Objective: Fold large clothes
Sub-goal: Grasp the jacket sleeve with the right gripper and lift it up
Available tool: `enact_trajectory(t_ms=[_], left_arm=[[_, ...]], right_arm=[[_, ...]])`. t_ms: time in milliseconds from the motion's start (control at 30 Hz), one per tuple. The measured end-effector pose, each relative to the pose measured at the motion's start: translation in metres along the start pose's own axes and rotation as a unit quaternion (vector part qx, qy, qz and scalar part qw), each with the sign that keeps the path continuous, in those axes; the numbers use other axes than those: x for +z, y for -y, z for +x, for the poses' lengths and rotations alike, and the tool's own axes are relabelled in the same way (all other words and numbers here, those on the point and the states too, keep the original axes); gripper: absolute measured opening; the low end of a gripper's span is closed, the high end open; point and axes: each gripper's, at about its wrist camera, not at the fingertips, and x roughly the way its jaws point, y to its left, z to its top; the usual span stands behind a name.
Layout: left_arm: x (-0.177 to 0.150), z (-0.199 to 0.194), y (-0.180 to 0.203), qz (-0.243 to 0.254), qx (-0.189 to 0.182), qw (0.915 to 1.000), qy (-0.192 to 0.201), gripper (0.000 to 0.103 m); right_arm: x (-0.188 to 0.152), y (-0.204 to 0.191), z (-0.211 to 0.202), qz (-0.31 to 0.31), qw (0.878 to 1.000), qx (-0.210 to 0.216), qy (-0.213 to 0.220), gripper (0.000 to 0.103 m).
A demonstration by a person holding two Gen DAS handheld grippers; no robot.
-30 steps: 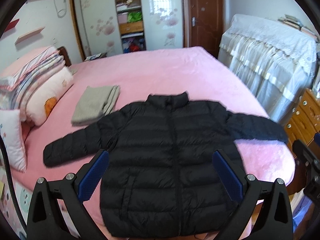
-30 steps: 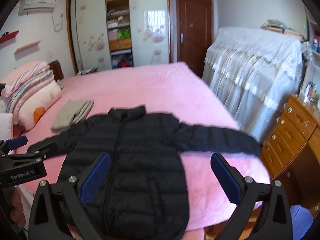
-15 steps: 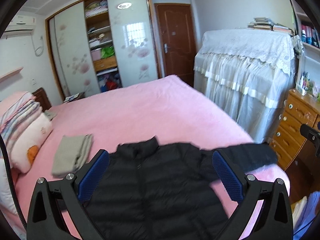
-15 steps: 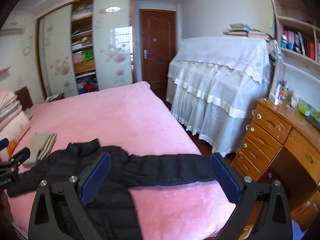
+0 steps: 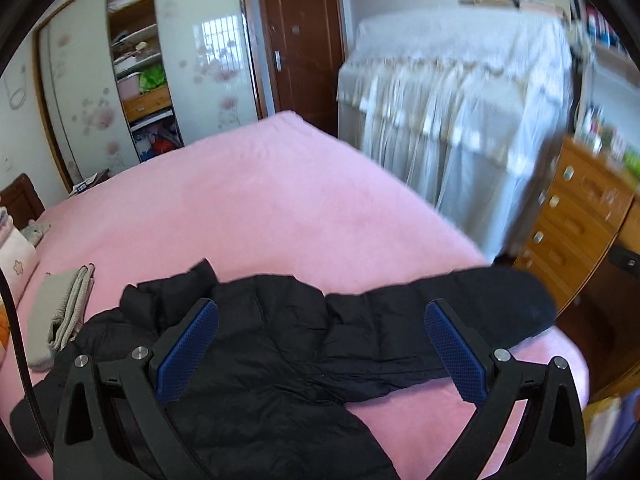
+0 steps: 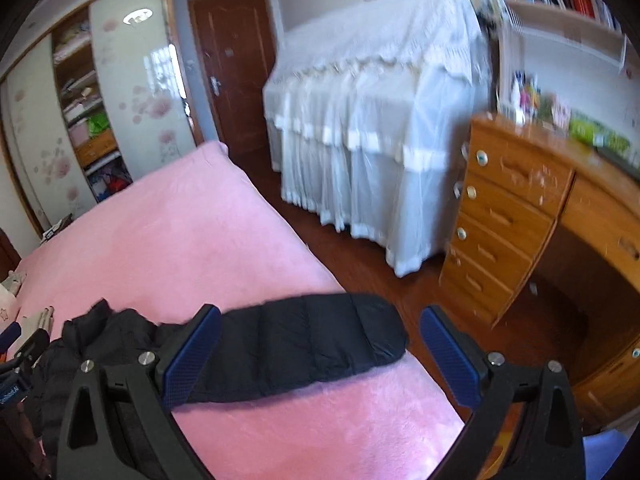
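Note:
A black puffer jacket (image 5: pixel 276 344) lies flat on the pink bed (image 5: pixel 256 208), collar toward the far side. Its right sleeve (image 6: pixel 304 344) stretches to the bed's right edge. My left gripper (image 5: pixel 320 344) is open and empty above the jacket's chest and shoulder. My right gripper (image 6: pixel 320 352) is open and empty, with the sleeve's cuff end between its blue pads (image 6: pixel 192 356), not touching. The left gripper's tip shows at the left edge of the right wrist view (image 6: pixel 16 352).
A folded grey garment (image 5: pixel 60 312) lies on the bed left of the jacket. A wooden desk with drawers (image 6: pixel 520 220) stands right of the bed. White-draped furniture (image 6: pixel 380 112) is behind it. A wardrobe (image 5: pixel 136 72) and a door (image 5: pixel 300 40) are at the back.
Both grippers have swung to the right and lowered toward the bed. The right gripper now frames the sleeve's cuff end. The jacket has not moved.

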Motion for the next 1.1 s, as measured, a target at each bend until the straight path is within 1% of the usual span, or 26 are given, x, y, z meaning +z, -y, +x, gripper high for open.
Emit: enact_trajectory(t_ms=[67,167,200,267,300,367,400,500,567,700,733,767,800,867,933,967,1000,1033,1100], left_arm=[[-0.007,0.025,0.013,0.010,0.012,0.9998,-0.011,0.102],[-0.025,0.062,0.033,0.005,-0.006,0.9991,-0.041,0.102],[-0.031,0.070,0.036,0.003,-0.010,0.9987,-0.049,0.102],[-0.043,0.093,0.048,-0.002,-0.017,0.9968,-0.079,0.102],[-0.051,0.102,0.053,-0.003,-0.020,0.9958,-0.090,0.102],[-0.062,0.117,0.063,-0.002,-0.023,0.9938,-0.109,0.103],[-0.068,0.124,0.069,0.001,-0.023,0.9928,-0.117,0.102],[-0.080,0.140,0.082,0.012,-0.017,0.9910,-0.132,0.103],[-0.085,0.147,0.091,0.018,-0.013,0.9899,-0.140,0.102],[-0.087,0.157,0.102,0.021,-0.017,0.9887,-0.147,0.103],[-0.087,0.157,0.104,0.021,-0.019,0.9886,-0.148,0.102],[-0.087,0.157,0.105,0.021,-0.020,0.9885,-0.148,0.102],[-0.087,0.157,0.107,0.022,-0.017,0.9883,-0.150,0.102],[-0.085,0.154,0.105,0.020,-0.009,0.9882,-0.152,0.102],[-0.084,0.149,0.103,0.016,-0.012,0.9871,-0.159,0.101],[-0.083,0.145,0.102,0.014,-0.016,0.9871,-0.159,0.100],[-0.080,0.142,0.100,0.014,-0.016,0.9869,-0.160,0.099],[-0.079,0.137,0.097,0.015,-0.013,0.9869,-0.160,0.097],[-0.075,0.122,0.086,0.016,0.003,0.9872,-0.159,0.096]], right_arm=[[-0.011,0.018,0.027,0.018,0.999,0.007,-0.033,0.100],[-0.031,0.032,0.057,0.047,0.996,0.020,-0.072,0.099],[-0.038,0.039,0.067,0.063,0.994,0.028,-0.088,0.099],[-0.054,0.049,0.084,0.097,0.988,0.045,-0.115,0.097],[-0.062,0.057,0.096,0.117,0.983,0.056,-0.129,0.096],[-0.072,0.064,0.112,0.140,0.977,0.066,-0.148,0.096],[-0.076,0.066,0.118,0.147,0.975,0.069,-0.155,0.095],[-0.085,0.071,0.140,0.167,0.965,0.089,-0.179,0.089],[-0.088,0.071,0.150,0.182,0.960,0.103,-0.186,0.086],[-0.090,0.073,0.168,0.208,0.953,0.112,-0.190,0.084],[-0.089,0.072,0.172,0.211,0.952,0.113,-0.189,0.078],[-0.090,0.071,0.175,0.214,0.952,0.115,-0.188,0.068],[-0.090,0.070,0.177,0.215,0.951,0.118,-0.188,0.061],[-0.090,0.068,0.178,0.217,0.950,0.133,-0.183,0.030],[-0.087,0.061,0.175,0.206,0.955,0.127,-0.170,0.016],[-0.084,0.056,0.169,0.193,0.961,0.121,-0.156,0.011],[-0.080,0.051,0.165,0.182,0.966,0.116,-0.145,0.009],[-0.075,0.046,0.158,0.168,0.971,0.109,-0.128,0.008],[-0.065,0.032,0.137,0.139,0.981,0.101,-0.093,0.007]])
